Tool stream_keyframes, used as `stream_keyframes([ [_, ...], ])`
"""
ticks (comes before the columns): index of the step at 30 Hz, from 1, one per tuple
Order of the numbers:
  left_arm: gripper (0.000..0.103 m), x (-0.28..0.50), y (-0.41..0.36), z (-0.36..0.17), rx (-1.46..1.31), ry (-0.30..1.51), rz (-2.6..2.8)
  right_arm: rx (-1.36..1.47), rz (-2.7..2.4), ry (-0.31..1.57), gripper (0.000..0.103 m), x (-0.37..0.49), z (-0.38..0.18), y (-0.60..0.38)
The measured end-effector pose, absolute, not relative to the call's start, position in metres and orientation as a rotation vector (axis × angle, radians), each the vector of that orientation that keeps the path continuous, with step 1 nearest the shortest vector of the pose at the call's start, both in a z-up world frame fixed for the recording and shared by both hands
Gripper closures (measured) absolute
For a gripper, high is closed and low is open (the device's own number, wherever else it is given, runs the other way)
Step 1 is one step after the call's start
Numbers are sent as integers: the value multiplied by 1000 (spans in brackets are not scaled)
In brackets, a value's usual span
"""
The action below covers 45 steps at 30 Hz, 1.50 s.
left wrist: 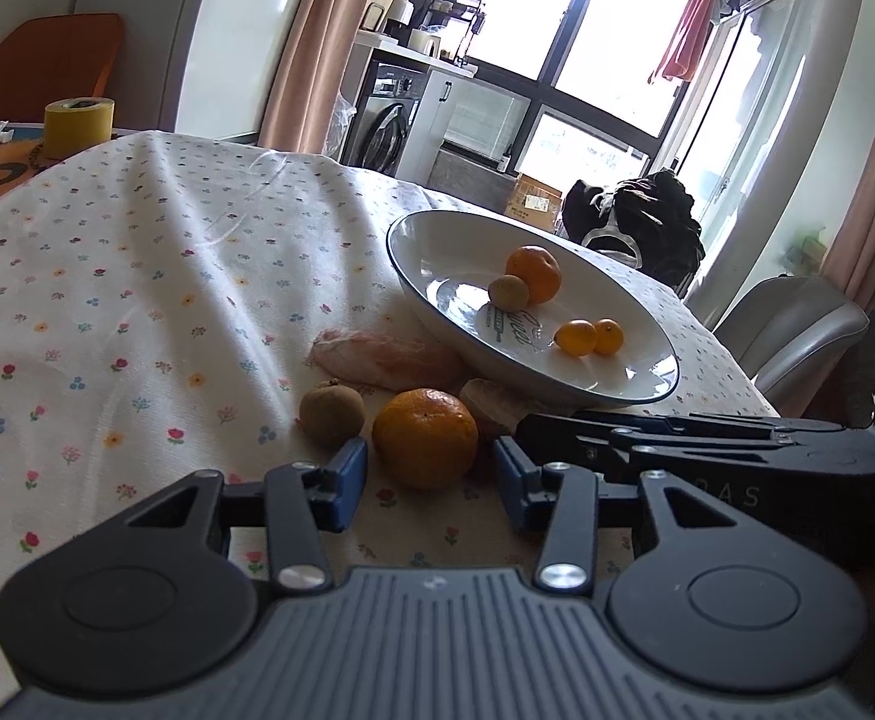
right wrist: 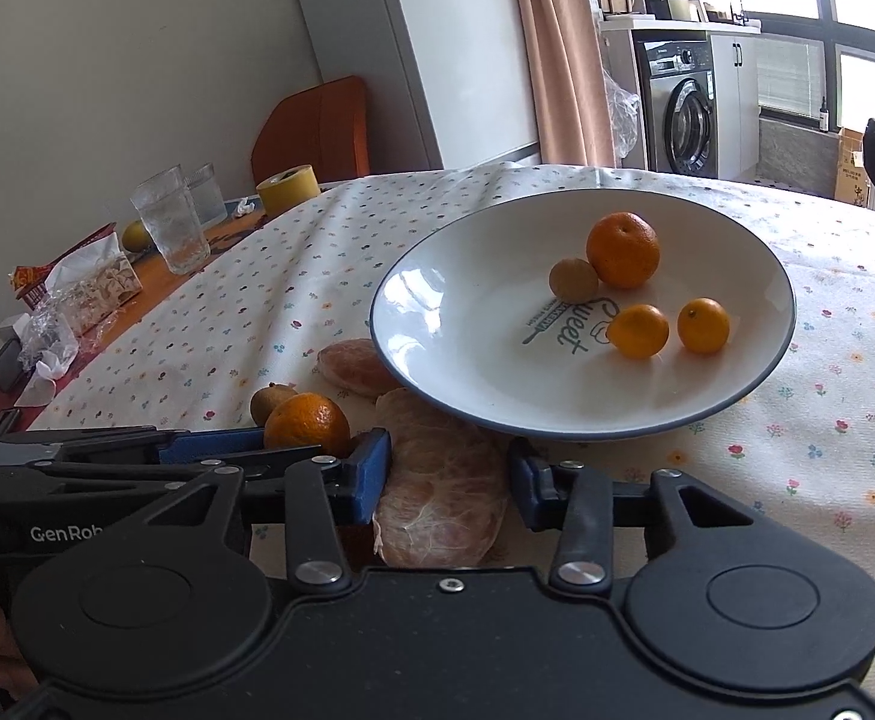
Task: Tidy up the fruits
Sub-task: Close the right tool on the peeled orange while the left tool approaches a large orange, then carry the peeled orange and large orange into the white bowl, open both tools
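Both pairs of fingers stand wide over loose fruit beside the plate (right wrist: pixel 413 276).

On the flowered table (left wrist: pixel 137 276), our left gripper (left wrist: pixel 429 471) has its fingers spread wide with the mandarin (left wrist: pixel 425 437) between the tips, apart from both pads as far as we can tell; the brown fruit (left wrist: pixel 331 411) lies just beyond the left fingertip. Our right gripper (right wrist: pixel 448 477) is also wide, its fingers either side of a peeled citrus segment (right wrist: pixel 440 486); whether the left pad touches it we cannot tell. The segment's far end runs under the plate rim, and a second peeled piece (right wrist: pixel 353 367) beyond the fingers is half hidden by the same rim. The plate, ahead of both grippers, holds an orange, a small brown fruit and two small yellow-orange fruits. In the right view the left gripper's fingers cover the mandarin's lower part.
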<state>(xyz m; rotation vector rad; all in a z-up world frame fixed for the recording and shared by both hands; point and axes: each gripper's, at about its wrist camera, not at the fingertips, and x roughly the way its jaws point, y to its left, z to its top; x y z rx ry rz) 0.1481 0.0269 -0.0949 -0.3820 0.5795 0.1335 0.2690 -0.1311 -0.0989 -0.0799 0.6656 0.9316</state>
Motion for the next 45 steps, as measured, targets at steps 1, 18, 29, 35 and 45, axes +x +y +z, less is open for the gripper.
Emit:
stream_keyframes([
  [1,58,149,27,-95,-381,581,134,-75,938,668,61,270,-99,-131],
  [18,66,151,27,-94,-372,569,153,-82,973,674,64,269,-101,-138],
  [29,66,137,27,-82,-371,539,153,-75,978,652,64,254,-88,-146],
  [35,66,132,25,-73,-358,521,156,-71,969,627,64,250,-78,-149],
  [45,66,130,20,-58,-331,499,171,-43,957,580,64,252,-63,-159],
])
